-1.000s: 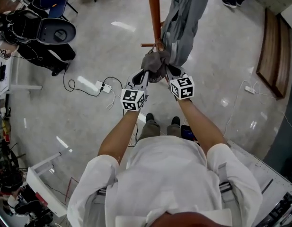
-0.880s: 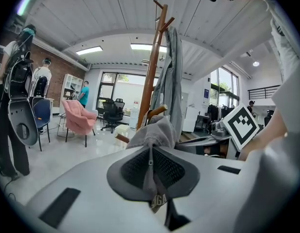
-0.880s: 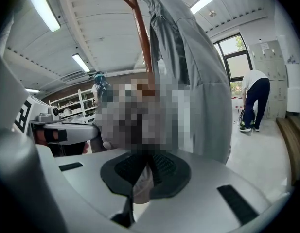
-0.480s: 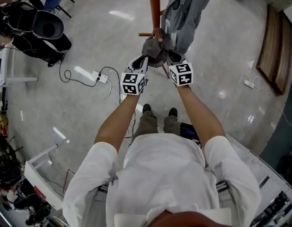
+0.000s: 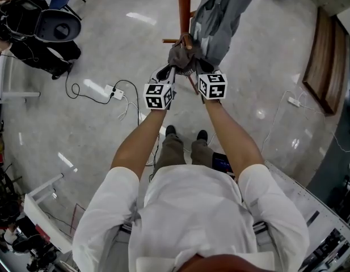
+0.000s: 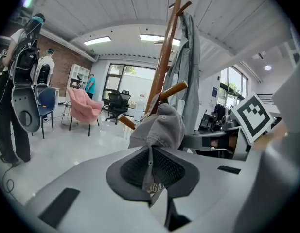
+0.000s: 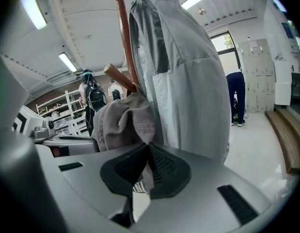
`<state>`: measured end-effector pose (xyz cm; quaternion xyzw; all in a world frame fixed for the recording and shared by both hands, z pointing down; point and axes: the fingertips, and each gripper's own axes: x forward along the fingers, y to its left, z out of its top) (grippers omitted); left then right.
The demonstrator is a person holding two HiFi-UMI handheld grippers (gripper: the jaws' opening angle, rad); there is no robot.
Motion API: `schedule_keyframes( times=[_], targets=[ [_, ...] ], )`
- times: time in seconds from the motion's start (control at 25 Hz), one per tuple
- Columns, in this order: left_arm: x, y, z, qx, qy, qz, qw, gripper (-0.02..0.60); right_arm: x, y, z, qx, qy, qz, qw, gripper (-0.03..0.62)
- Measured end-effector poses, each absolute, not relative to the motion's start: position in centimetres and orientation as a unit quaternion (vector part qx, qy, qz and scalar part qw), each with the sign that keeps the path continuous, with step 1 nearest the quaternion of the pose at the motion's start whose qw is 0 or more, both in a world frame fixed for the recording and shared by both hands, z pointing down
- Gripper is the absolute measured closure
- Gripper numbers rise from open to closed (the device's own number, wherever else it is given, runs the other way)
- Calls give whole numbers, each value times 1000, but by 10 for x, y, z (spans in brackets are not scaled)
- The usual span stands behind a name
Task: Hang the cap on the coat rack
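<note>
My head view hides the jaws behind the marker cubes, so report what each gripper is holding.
Observer: The left gripper is shut on the cap, pinching a strip of its fabric between the pads.
Operator: Give me the other one.
Observer: The right gripper is shut on the cap's cloth edge too.
Operator: Now say where it can hang.
Observer: In the left gripper view, a wooden peg sticks out just above the cap's crown; I can't tell whether they touch.
</note>
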<state>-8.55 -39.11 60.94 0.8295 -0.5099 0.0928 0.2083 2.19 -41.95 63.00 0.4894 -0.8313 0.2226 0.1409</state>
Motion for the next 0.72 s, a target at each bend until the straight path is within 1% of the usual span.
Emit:
schedule_keyframes(
  times=[0.24, 0.64, 0.72],
  targets=[
    [-82, -391, 618, 839, -497, 109, 194, 545, 21, -424, 633, 487, -833, 210, 158, 566],
    [-82, -396, 626, 830, -506, 128, 196, 544, 21, -425, 635, 488, -831, 201, 174, 566],
    [-81, -394, 627, 829, -508, 128, 197, 535, 21, -422, 635, 483, -834, 200, 173, 565]
  ],
)
